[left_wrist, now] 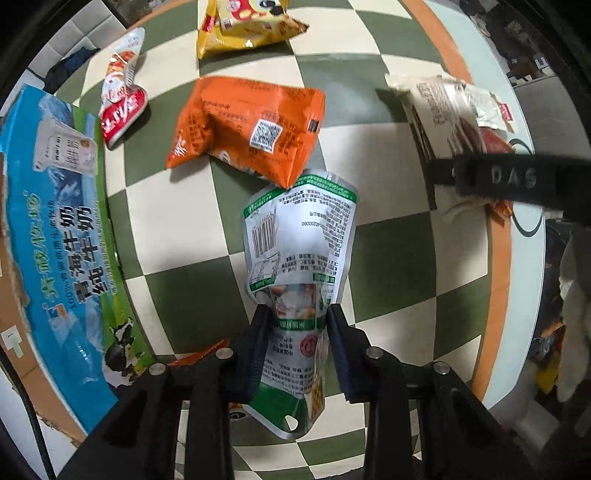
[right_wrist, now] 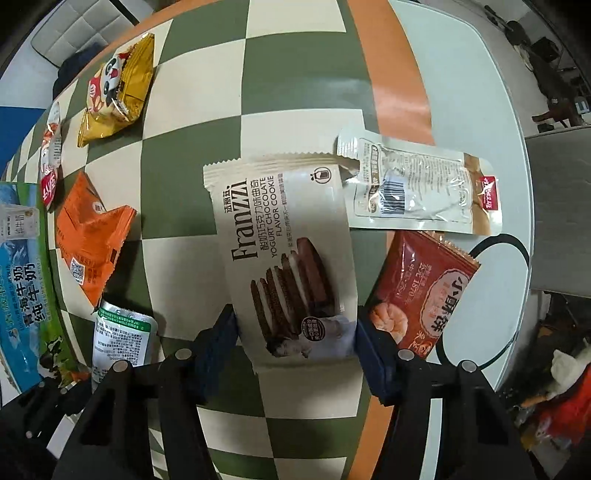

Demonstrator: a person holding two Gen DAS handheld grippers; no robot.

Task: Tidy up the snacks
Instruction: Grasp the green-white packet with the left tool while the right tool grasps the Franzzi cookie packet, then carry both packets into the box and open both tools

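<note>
My left gripper [left_wrist: 299,314] points down and is shut on a silver pouch with green trim [left_wrist: 299,236], pinched near its lower half and held above the checked cloth. The same pouch shows at the lower left of the right wrist view [right_wrist: 122,339]. My right gripper [right_wrist: 293,326] points down over a cream Franzzi chocolate cookie packet [right_wrist: 288,236] that lies flat on the cloth. Its fingers stand at the packet's two long edges, and the packet is not bent. The right gripper's black body [left_wrist: 509,177] shows at the right of the left wrist view.
An orange packet [left_wrist: 247,129], a red-and-white packet [left_wrist: 122,96] and a yellow packet [left_wrist: 243,26] lie on the green-and-cream cloth [left_wrist: 391,254]. A blue-green milk carton box [left_wrist: 55,240] stands at the left. A clear sachet [right_wrist: 417,184] and a red shrimp packet [right_wrist: 424,291] lie beside the cookies.
</note>
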